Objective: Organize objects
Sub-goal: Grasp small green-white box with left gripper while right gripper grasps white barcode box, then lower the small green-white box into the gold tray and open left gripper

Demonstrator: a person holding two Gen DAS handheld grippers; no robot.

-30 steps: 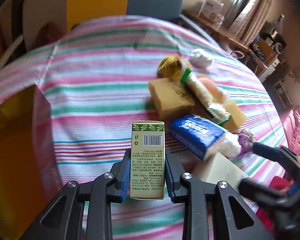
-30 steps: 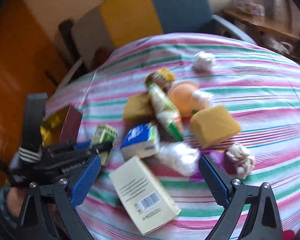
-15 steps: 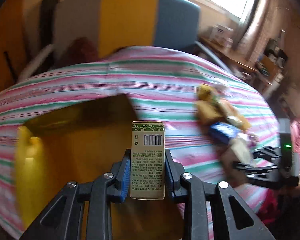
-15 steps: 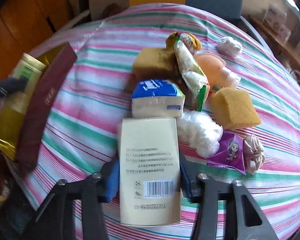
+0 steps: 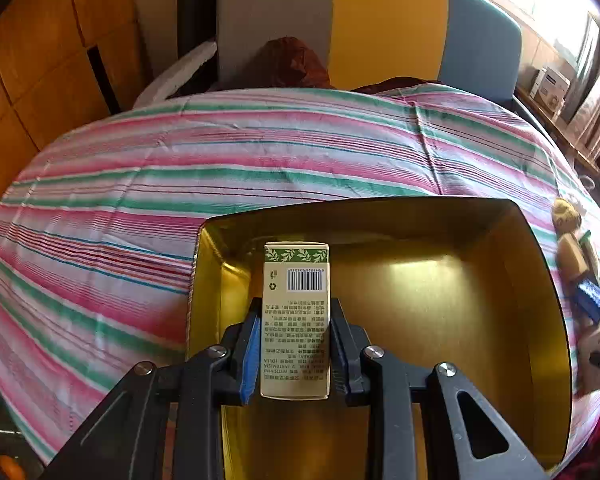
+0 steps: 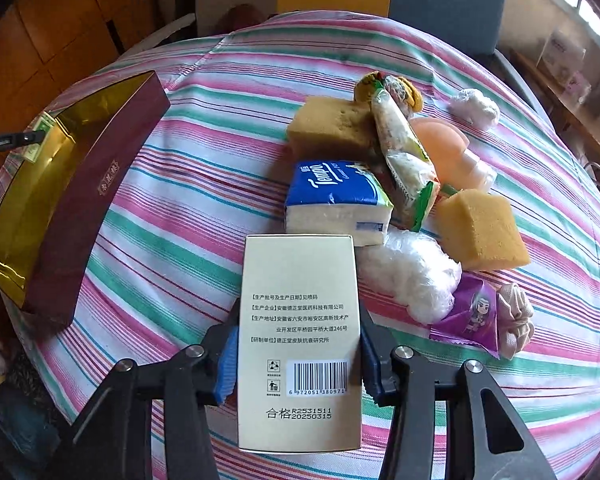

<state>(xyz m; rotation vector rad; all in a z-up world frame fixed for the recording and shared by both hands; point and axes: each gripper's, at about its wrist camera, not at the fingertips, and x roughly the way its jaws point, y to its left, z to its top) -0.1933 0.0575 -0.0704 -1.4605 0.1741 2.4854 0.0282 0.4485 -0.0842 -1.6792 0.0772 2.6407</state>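
Two grippers, both clamped: left gripper (image 5: 295, 350) pinches green-topped carton (image 5: 296, 312) above gold tray (image 5: 548, 320); right gripper (image 6: 296, 360) has just closed on beige box (image 6: 300, 344), tissue pack (image 6: 336, 200) at 12 o'clock.

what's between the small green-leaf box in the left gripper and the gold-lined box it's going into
Nothing visible. The left gripper holds the small box directly over the open gold-lined box, whose visible interior shows nothing else inside. The pile of items lies outside its right wall.
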